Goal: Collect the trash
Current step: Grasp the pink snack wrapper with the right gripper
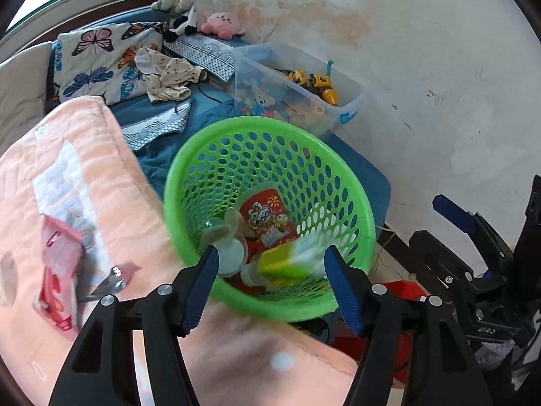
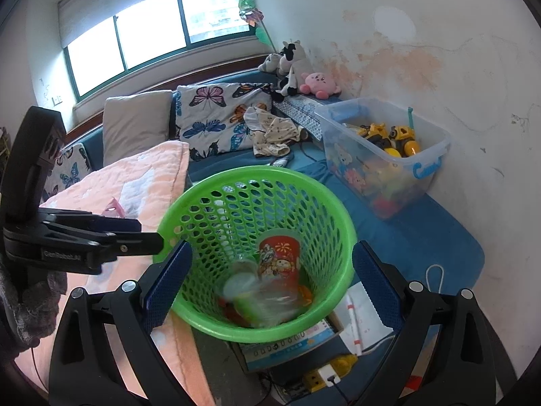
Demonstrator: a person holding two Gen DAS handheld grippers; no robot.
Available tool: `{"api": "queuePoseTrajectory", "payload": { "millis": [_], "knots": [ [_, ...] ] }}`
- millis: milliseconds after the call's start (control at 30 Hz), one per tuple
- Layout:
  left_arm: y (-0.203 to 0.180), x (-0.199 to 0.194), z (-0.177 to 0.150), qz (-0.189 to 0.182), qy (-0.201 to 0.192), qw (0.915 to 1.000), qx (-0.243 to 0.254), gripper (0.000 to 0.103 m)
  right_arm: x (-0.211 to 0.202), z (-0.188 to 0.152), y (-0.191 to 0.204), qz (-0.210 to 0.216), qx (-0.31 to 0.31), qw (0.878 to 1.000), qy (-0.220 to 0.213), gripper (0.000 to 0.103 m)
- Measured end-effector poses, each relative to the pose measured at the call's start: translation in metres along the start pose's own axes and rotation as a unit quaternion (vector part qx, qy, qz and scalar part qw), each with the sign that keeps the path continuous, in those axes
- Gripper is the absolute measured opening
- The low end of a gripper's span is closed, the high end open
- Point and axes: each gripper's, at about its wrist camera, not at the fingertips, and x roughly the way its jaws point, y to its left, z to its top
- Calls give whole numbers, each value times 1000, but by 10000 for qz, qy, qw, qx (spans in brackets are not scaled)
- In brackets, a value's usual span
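A: Left hand-held gripper (image 1: 270,287) up close, jaws spread wide, nothing between them, poised at the near rim of the green basket (image 1: 338,299).

B: Right hand-held gripper (image 2: 270,291) matches it: jaws wide, empty, straddling that basket's near rim, angled down into it.

A: Inside the basket, a red printed cup (image 1: 267,216), a clear plastic cup (image 1: 219,233) and a blurred yellow-green carton (image 1: 287,264), lying at the bottom.

B: To the left, on the pink blanket (image 1: 67,169), a red packet (image 1: 59,270) sits outside the basket.

A: Farther back, the clear toy bin (image 2: 436,159) on the blue bed, then plush toys (image 2: 297,71) against the wall.
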Motion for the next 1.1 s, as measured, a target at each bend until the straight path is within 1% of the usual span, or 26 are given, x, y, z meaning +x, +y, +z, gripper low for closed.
{"api": "queuePoseTrajectory", "payload": {
  "millis": [100, 333, 467, 600, 733, 933, 1100],
  "knots": [
    [12, -14, -6, 86, -96, 9999, -102, 63, -2, 0, 9, 90, -45, 9999, 2, 95],
    [53, -52, -28, 469, -290, 9977, -394, 63, -3, 1, 40, 359, -214, 9991, 60, 95],
    [82, -74, -43, 718, -381, 9948, -609, 63, -1, 1, 61, 538, -322, 9979, 129, 95],
    [116, -95, -58, 943, -460, 9902, -919, 63, 6, 5, 84, 772, -393, 9959, 251, 95],
    [146, -117, -73, 1153, -558, 9846, -1190, 63, 16, 8, 107, 1089, -359, 9923, 469, 95],
    [184, -136, -84, 1372, -643, 9764, -1537, 63, 43, 14, 146, 1536, -332, 9838, 860, 94],
    [215, -152, -101, 1484, -703, 9707, -1754, 63, 65, 16, 179, 1765, -302, 9770, 1157, 91]
  ]
}}
